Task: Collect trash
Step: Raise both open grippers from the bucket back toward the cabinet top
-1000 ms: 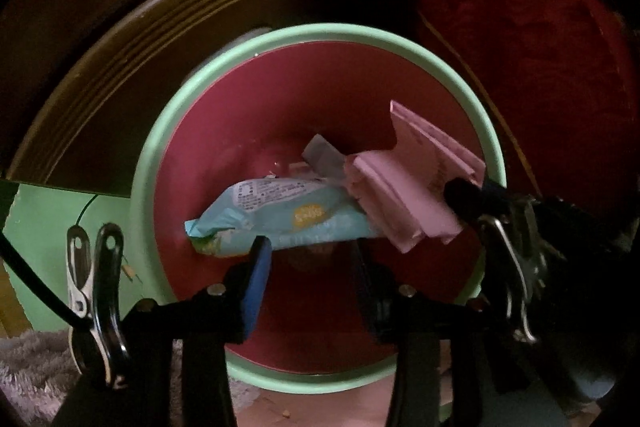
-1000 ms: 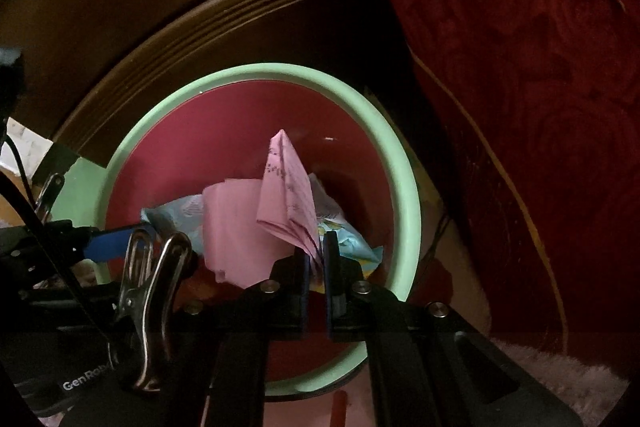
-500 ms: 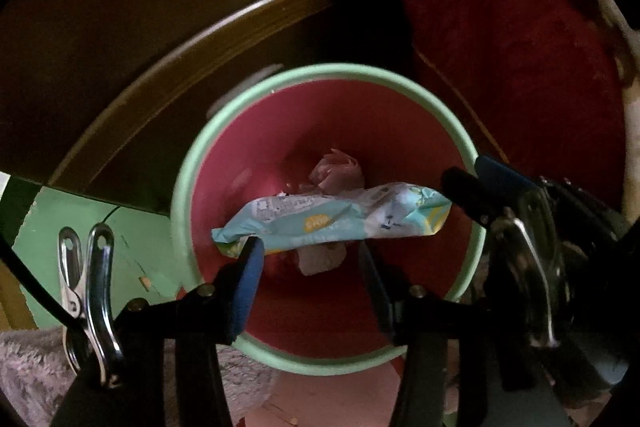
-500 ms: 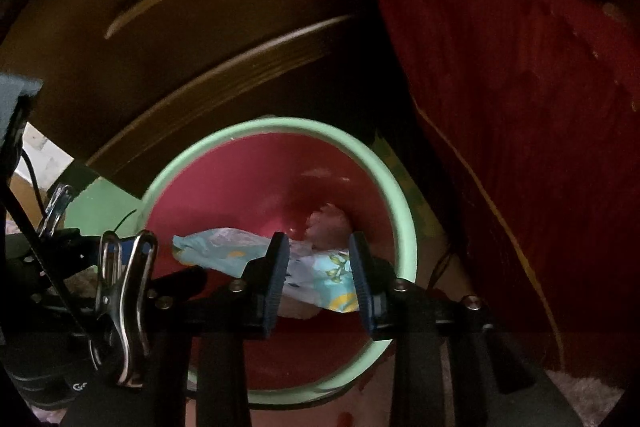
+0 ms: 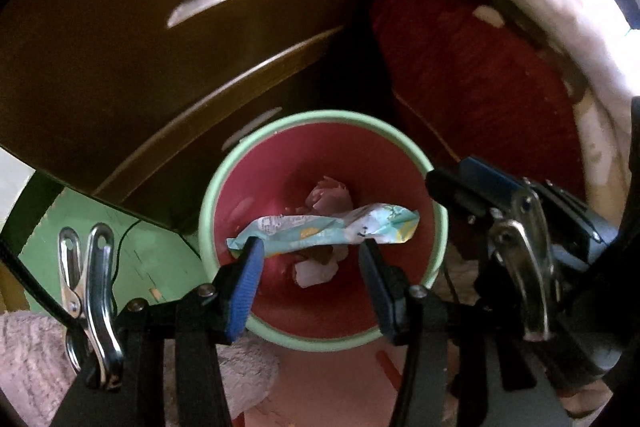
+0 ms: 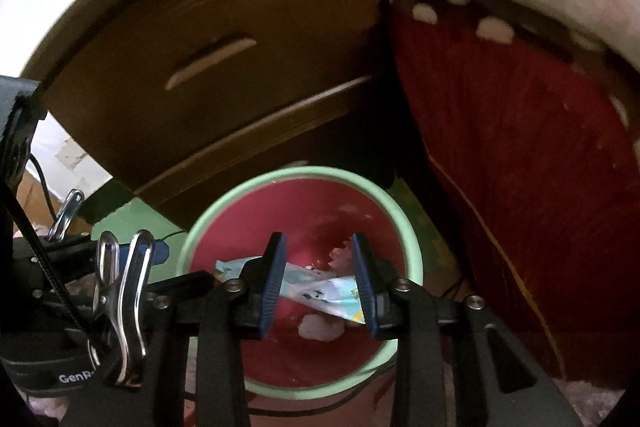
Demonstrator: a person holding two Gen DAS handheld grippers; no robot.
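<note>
Trash wrapper (image 5: 324, 233) lies across the bin (image 5: 440, 227) mouth beneath both empty, parted jaws, liable to slide out if nudged.

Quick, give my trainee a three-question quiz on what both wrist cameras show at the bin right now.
1. True or false: the light blue wrapper lies inside the bin.
2. What colour is the bin's rim?
3. The right tool is: A) shut on pink paper, B) open and empty, C) out of view.

Key: 1 true; 2 light green; 3 B. The crumpled pink paper sits in the bin, and the left tool is open too.
</note>
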